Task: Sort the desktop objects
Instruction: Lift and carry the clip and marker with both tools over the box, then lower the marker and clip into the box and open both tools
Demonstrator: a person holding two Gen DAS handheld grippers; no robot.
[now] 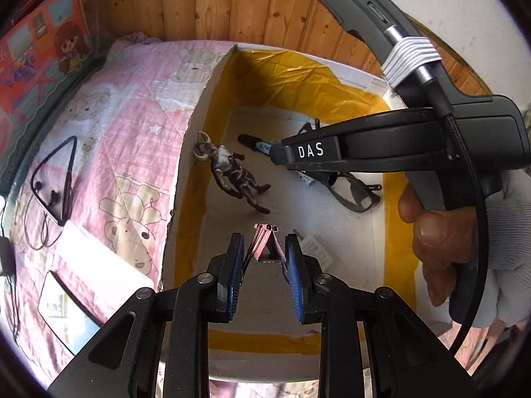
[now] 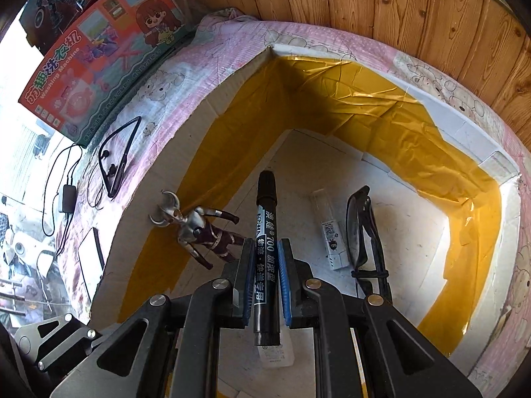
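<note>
- Left wrist view: the left gripper (image 1: 264, 258) hangs over the white box (image 1: 186, 152) lined with yellow tape; its blue pads are clamped on a small pink folded clip (image 1: 268, 245). On the box floor lie a toy figure (image 1: 232, 172), with its horned head against the left wall, and a pair of glasses (image 1: 351, 192). The right gripper's body, marked "DAS", crosses the upper right, held by a hand (image 1: 434, 248). Wired earphones (image 1: 53, 185) lie outside the box on the pink quilt (image 1: 126, 106).
- Right wrist view: the right gripper (image 2: 265, 265) is closed on a black marker pen (image 2: 265, 238), cap pointing down into the box (image 2: 332, 106). Below lie the toy figure (image 2: 199, 229), a small white packet (image 2: 332, 238) and the glasses (image 2: 365, 229). A washing-machine toy carton (image 2: 99, 53) stands beyond the quilt.
</note>
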